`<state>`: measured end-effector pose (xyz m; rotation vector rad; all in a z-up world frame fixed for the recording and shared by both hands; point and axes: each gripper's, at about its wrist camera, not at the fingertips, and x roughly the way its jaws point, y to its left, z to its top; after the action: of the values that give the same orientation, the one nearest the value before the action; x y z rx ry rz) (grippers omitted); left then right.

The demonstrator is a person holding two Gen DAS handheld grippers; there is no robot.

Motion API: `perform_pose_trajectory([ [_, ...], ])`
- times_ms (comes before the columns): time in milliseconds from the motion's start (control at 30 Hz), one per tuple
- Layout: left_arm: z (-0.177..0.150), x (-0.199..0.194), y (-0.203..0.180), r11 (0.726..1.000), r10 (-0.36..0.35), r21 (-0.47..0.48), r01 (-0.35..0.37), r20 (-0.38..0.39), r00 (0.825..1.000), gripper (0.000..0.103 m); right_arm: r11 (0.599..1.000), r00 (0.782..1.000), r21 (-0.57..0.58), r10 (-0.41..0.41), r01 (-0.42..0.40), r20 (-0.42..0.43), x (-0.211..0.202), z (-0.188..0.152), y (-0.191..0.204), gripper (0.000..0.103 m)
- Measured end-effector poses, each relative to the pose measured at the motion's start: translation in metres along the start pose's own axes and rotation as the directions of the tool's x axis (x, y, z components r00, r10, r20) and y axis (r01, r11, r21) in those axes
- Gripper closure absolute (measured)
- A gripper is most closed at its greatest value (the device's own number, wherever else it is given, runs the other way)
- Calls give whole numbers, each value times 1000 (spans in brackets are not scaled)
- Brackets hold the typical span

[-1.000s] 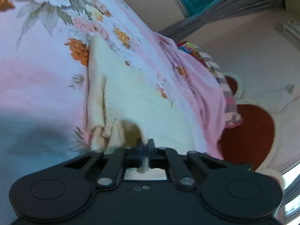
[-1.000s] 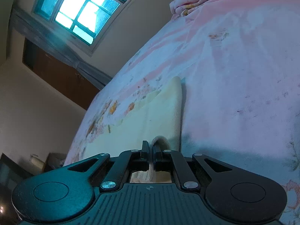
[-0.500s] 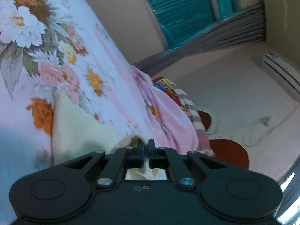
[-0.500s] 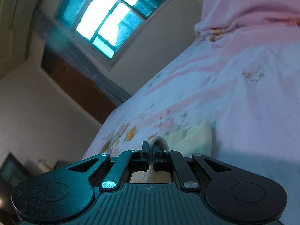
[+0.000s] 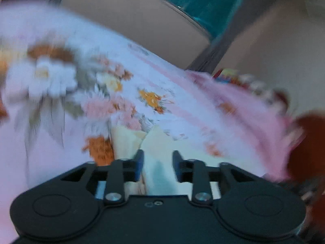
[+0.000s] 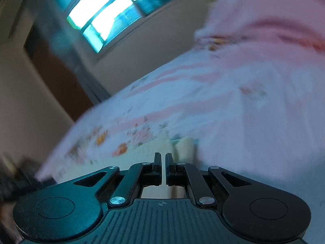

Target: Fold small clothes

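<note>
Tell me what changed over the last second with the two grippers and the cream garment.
The left gripper has just been opening and has let go of the cream garment, which now lies between its parted fingers on the floral bedsheet. Both views tilted up toward the window. The right gripper stays shut; whether cloth is still pinched there is unclear.

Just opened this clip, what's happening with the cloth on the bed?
A person with a gripper in each hand is folding a small cream garment on a floral pink bedsheet. The left gripper has just been opening; its jaws stand apart with the cloth lying between them, not pinched. The right gripper is shut, with only a thin slit between its jaws; whether cloth is caught in it cannot be told. The pictures are blurred.
</note>
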<state>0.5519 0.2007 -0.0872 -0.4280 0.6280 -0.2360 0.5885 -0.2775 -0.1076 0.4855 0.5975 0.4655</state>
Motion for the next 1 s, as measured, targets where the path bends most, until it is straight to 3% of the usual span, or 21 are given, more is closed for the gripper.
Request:
perform_pose_trajectory([
  [33, 0, 3, -10, 998, 30, 50, -30, -1, 1000, 56, 999, 1000, -33, -8, 8, 1, 4, 1, 8, 99],
  [67, 0, 9, -19, 993, 65, 102, -64, -13, 998, 54, 999, 1000, -49, -14, 14, -1, 9, 2, 13, 99],
  [133, -6, 27, -19, 981, 147, 144, -130, -110, 983, 56, 992, 994, -83, -99, 94, -52, 27, 1, 19, 99],
  [167, -11, 31, -22, 970, 178, 190, -154, -119, 977, 56, 984, 980, -92, -160, 149, -120, 41, -2, 17, 99],
  [200, -14, 27, -25, 960, 193, 227, -166, -103, 976, 56, 986, 982, -75, -154, 146, -112, 40, -3, 15, 99],
  [267, -17, 5, -32, 956, 183, 246, -159, -78, 980, 56, 987, 984, -40, -156, 153, -85, 21, -2, 17, 99],
  [367, -33, -41, -33, 956, 158, 254, -147, -25, 987, 41, 993, 993, -51, -108, 106, -39, -32, -14, 22, 97],
  [400, -43, -58, -32, 954, 161, 258, -150, -22, 987, 38, 992, 993, -62, -112, 109, -37, -50, -23, 23, 85],
  [433, -51, -72, -32, 956, 159, 254, -148, -23, 987, 38, 992, 993, -64, -114, 112, -40, -65, -30, 27, 51],
  [467, -61, -88, -29, 963, 149, 233, -137, -33, 988, 38, 992, 993, -60, -117, 115, -30, -83, -43, 29, 35],
  [500, -73, -101, -25, 970, 138, 207, -125, -50, 989, 40, 993, 994, -58, -107, 106, -15, -100, -56, 29, 29],
  [567, -89, -116, -16, 986, 119, 130, -109, -74, 990, 47, 997, 997, -4, -76, 75, -31, -125, -78, 28, 30],
  [667, -108, -123, -2, 999, 31, -40, -36, -117, 993, 54, 994, 999, 98, -37, 39, -28, -149, -105, 32, 35],
  [767, -117, -120, 15, 966, -83, -254, 52, -114, 990, 54, 959, 999, 283, 36, -25, -35, -159, -125, 27, 36],
  [833, -118, -117, 20, 936, -135, -339, 93, -103, 985, 57, 930, 997, 364, 72, -57, -27, -161, -134, 24, 41],
  [967, -120, -104, 21, 920, -164, -376, 108, -119, 979, 66, 868, 996, 490, 94, -84, 6, -154, -142, 16, 54],
  [1000, -121, -100, 24, 909, -171, -401, 112, -115, 978, 74, 853, 995, 514, 99, -88, 8, -152, -142, 12, 60],
])
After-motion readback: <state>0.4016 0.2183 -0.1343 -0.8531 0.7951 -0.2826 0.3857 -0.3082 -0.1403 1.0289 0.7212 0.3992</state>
